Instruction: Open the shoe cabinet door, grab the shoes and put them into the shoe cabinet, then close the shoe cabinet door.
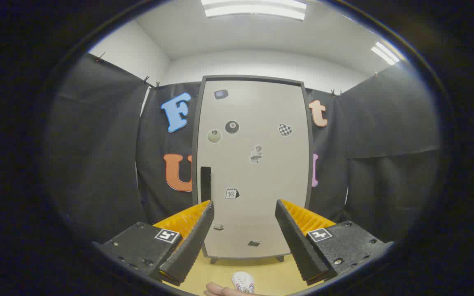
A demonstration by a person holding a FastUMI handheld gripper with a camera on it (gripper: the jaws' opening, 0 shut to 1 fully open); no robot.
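While gripper [244,224] fingers spread wide, holding nothing: shoe cabinet [253,164] upright beyond them, door shut, dark handle [205,183] at left edge; white shoe [243,282] on floor [270,271] between fingers, beside hand [222,291].

The tall pale grey shoe cabinet door [257,172] looks smooth and matt, like laminated board, inside a dark matt frame, with a black matt handle [205,183] at its left side and small glossy stickers [232,127] scattered over it. The floor [261,269] below is smooth pale yellow with a slight sheen. The gripper [244,230], fingers spread apart and holding nothing, has ribbed pads [303,220] and matt plastic housings. A small white shoe [243,282] looks smooth.
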